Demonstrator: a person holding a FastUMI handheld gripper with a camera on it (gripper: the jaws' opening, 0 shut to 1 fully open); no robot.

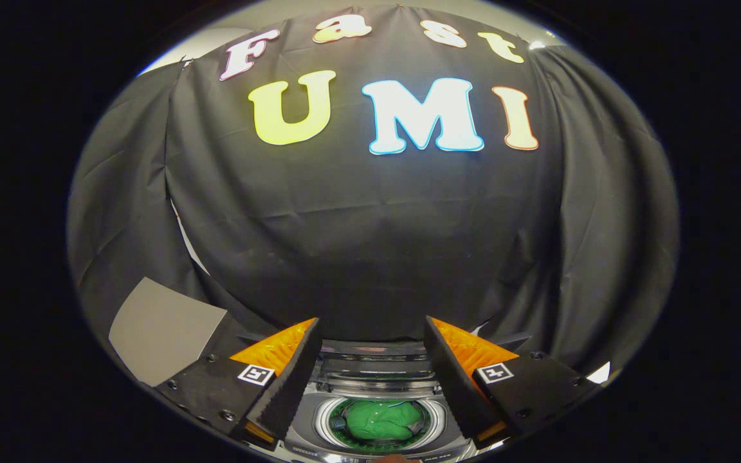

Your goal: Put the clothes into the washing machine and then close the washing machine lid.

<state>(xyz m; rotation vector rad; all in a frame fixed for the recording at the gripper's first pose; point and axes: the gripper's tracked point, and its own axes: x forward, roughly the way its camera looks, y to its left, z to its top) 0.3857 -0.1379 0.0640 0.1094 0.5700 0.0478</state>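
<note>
Gripper (370, 360): up high and looking forward, its two fingers spread wide apart with nothing held between them.
Fingers (283, 386): one on each side of the view, each carrying a small square marker tag on its upper face, and the machine's opening shows in the gap between them.
Washing machine (370, 444): right below the gripper, a top loader seen from above, silvery top panel around a round drum mouth.
Lid (370, 350): looks raised and standing at the back edge of the machine, just beyond the drum; the opening is uncovered.
Clothes (380, 419): there they are, a bright green garment bunched up down inside the drum, sitting between the two fingers in the view and well below them, untouched by either one.
Drum ring (322, 418): pale rim circling the green cloth, dark wall just inside it.
Grey board (158, 325): a flat grey panel off to the left of the left finger, lying against the booth wall.
Booth wall (370, 244): black cloth hanging in folds behind the machine, closing off the far side.
</note>
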